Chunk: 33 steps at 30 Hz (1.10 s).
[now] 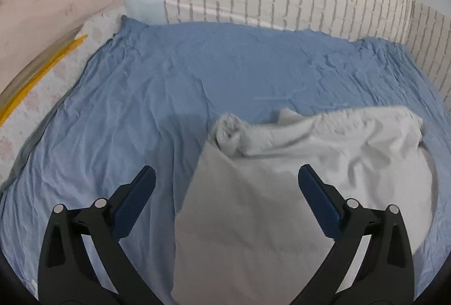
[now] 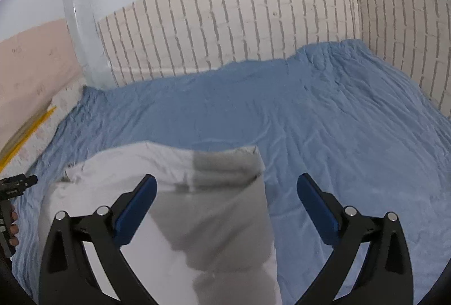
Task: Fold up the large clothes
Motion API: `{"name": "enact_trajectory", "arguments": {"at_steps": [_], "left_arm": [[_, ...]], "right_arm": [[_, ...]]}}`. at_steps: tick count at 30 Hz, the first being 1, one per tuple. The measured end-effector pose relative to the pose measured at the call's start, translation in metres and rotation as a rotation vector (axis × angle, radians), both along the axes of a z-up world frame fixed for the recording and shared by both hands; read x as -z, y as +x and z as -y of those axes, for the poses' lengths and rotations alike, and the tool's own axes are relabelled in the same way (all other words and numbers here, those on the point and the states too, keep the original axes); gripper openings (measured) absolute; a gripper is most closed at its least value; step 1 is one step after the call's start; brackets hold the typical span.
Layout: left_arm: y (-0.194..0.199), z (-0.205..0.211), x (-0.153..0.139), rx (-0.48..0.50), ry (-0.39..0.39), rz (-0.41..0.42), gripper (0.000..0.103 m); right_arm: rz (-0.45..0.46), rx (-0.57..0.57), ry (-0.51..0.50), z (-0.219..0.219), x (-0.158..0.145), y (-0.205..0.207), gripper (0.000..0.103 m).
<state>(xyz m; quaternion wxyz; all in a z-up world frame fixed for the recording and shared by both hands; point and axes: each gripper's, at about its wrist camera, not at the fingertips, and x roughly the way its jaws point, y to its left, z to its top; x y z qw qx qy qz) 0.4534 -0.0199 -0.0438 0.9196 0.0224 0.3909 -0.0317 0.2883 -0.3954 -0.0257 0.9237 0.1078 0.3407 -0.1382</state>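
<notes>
A light grey garment [image 1: 253, 192] lies folded over on a blue bedsheet [image 1: 169, 74], with a bunched cuff [image 1: 229, 133] at its far edge. My left gripper [image 1: 227, 178] stands open above the garment's left edge; the cloth lies below the wide jaws and no pad touches it. In the right wrist view the same grey garment [image 2: 197, 192] lies below my right gripper [image 2: 227, 186], which is open too, over the garment's right edge. The blue pads [image 2: 315, 209] press on nothing.
The blue sheet [image 2: 338, 122] covers a bed set against a white brick-pattern wall [image 2: 239, 23]. A yellow strip [image 1: 42, 74] runs along the bed's left side. At the left edge of the right wrist view, a hand [image 2: 12, 223] holds the other black gripper.
</notes>
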Motion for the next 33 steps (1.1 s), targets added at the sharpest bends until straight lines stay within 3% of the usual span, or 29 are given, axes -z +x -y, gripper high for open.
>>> {"name": "enact_trajectory", "arguments": {"at_steps": [5, 6, 8, 9, 10, 12, 13, 14, 17, 25, 28, 31, 33], "left_arm": [[-0.014, 0.033, 0.02, 0.051, 0.044, -0.092, 0.1], [-0.019, 0.038, 0.024, 0.064, 0.039, -0.101, 0.095], [-0.021, 0.056, 0.032, 0.085, 0.062, -0.122, 0.067], [-0.021, 0.062, 0.035, 0.095, 0.069, -0.139, 0.041], [-0.018, 0.067, 0.04, 0.106, 0.05, -0.171, 0.023], [-0.009, 0.069, 0.046, 0.101, 0.01, -0.208, 0.015], [-0.001, 0.069, 0.05, 0.083, 0.011, -0.22, 0.011], [0.009, 0.07, 0.053, 0.066, 0.021, -0.232, 0.009], [0.045, 0.073, 0.072, 0.038, 0.055, -0.29, 0.005], [0.127, 0.069, 0.116, -0.027, 0.088, -0.494, 0.002], [0.148, 0.073, 0.126, -0.058, 0.173, -0.531, 0.002], [0.156, 0.072, 0.141, -0.092, 0.306, -0.55, 0.002], [0.152, 0.06, 0.137, -0.09, 0.271, -0.542, 0.002]], "right_arm": [[-0.065, -0.029, 0.03, -0.017, 0.01, 0.006, 0.1], [-0.082, -0.038, 0.037, -0.022, 0.015, 0.008, 0.1], [-0.123, -0.053, 0.035, -0.035, 0.025, 0.014, 0.097], [-0.145, -0.074, 0.041, -0.042, 0.031, 0.017, 0.085], [-0.166, -0.092, 0.047, -0.048, 0.036, 0.02, 0.075], [-0.201, -0.124, 0.06, -0.057, 0.046, 0.028, 0.041], [-0.216, -0.141, 0.064, -0.06, 0.051, 0.033, 0.036], [-0.237, -0.157, 0.049, -0.063, 0.058, 0.044, 0.029], [-0.301, -0.157, 0.027, -0.058, 0.079, 0.075, 0.027], [-0.439, -0.026, 0.135, -0.001, 0.135, 0.127, 0.022], [-0.477, 0.018, 0.094, 0.011, 0.145, 0.134, 0.022], [-0.516, 0.077, 0.089, 0.028, 0.153, 0.13, 0.022], [-0.525, 0.116, 0.15, 0.046, 0.155, 0.118, 0.007]]}}
